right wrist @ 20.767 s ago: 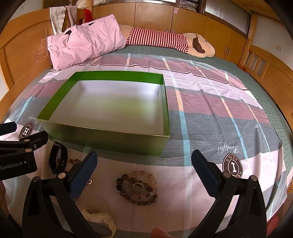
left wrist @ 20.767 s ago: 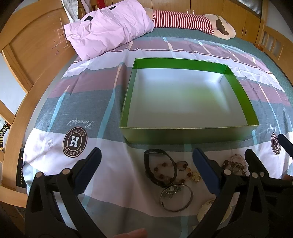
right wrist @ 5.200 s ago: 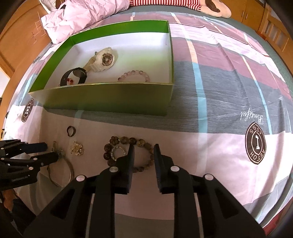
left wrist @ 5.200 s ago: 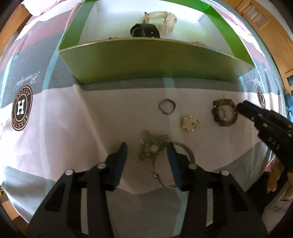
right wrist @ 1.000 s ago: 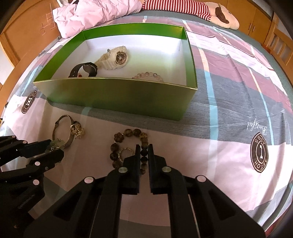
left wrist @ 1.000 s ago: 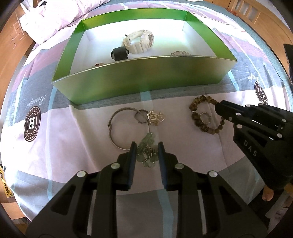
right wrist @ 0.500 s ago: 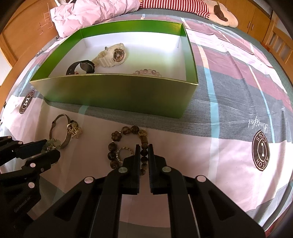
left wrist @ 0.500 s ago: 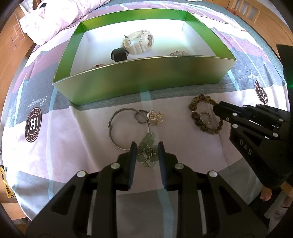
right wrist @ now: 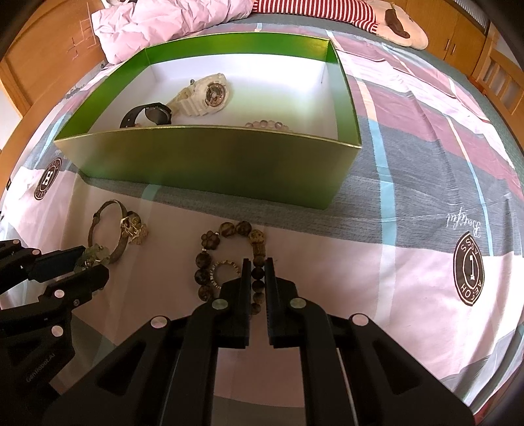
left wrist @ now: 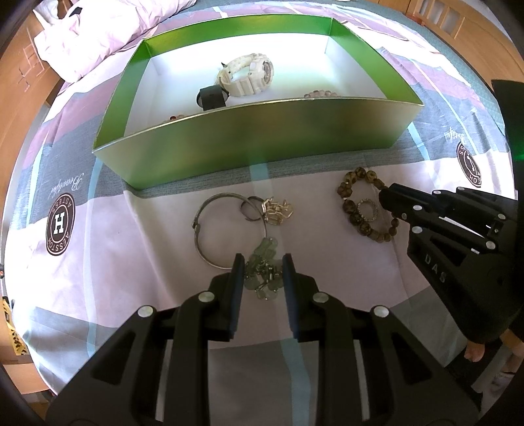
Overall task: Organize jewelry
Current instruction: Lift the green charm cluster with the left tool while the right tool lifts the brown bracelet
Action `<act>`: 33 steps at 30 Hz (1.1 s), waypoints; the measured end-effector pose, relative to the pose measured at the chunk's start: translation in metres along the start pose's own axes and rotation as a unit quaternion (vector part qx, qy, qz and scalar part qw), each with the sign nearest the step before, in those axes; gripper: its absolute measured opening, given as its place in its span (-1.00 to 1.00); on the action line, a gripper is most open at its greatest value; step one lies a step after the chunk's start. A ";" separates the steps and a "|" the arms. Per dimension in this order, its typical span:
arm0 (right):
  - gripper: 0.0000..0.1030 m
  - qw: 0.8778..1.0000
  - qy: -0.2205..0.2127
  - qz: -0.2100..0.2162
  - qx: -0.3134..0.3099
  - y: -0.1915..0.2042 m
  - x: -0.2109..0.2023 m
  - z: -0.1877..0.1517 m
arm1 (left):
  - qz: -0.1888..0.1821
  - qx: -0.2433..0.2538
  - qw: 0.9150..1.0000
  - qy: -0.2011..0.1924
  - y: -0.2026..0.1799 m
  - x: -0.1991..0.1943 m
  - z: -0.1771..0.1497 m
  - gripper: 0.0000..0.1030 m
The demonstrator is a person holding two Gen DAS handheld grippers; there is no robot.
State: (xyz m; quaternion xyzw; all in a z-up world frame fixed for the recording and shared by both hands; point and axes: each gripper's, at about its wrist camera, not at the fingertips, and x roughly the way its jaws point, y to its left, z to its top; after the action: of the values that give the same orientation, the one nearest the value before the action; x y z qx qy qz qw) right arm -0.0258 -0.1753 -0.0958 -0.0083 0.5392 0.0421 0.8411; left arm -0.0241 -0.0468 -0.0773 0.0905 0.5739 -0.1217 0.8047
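A green box (left wrist: pixel 262 137) (right wrist: pixel 209 164) on the bed holds a white watch (left wrist: pixel 247 73) (right wrist: pixel 204 95), a black watch (left wrist: pixel 211 96) (right wrist: pixel 149 114) and a pale bead bracelet (right wrist: pixel 268 125). My left gripper (left wrist: pixel 263 262) is shut on a pale green bead piece (left wrist: pixel 263 272) (right wrist: pixel 93 254). My right gripper (right wrist: pixel 258 265) is shut on a brown bead bracelet (right wrist: pixel 229 259) (left wrist: pixel 360 203). On the sheet lie a silver bangle (left wrist: pixel 216 226) (right wrist: pixel 108 222), a small ring (left wrist: pixel 250 209) and a gold trinket (left wrist: pixel 278 209) (right wrist: pixel 136 232).
A small sparkly ring (right wrist: pixel 226 267) lies inside the brown bracelet's loop. A pink pillow (right wrist: pixel 170 23) and a striped plush (right wrist: pixel 327 9) lie beyond the box. A wooden bed frame (right wrist: pixel 46 55) runs along the left.
Both grippers have lifted slightly with their pieces held; the view of the box has shifted a little. Jaws stay shut.
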 end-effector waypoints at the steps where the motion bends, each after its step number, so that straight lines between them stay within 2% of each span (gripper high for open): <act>1: -0.86 1.000 0.000 0.000 -0.001 0.000 0.000 0.000 | 0.000 0.001 1.000 0.001 0.000 0.001 0.000 -0.55; 33: -0.86 1.000 0.000 0.001 -0.004 0.002 0.000 -0.004 | 0.004 -0.002 1.000 -0.006 0.003 -0.002 0.001 -0.55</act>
State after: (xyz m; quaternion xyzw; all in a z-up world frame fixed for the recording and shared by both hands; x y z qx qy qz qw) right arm -0.0293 -0.1732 -0.0970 -0.0114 0.5393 0.0454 0.8408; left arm -0.0234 -0.0444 -0.0751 0.0907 0.5686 -0.1183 0.8090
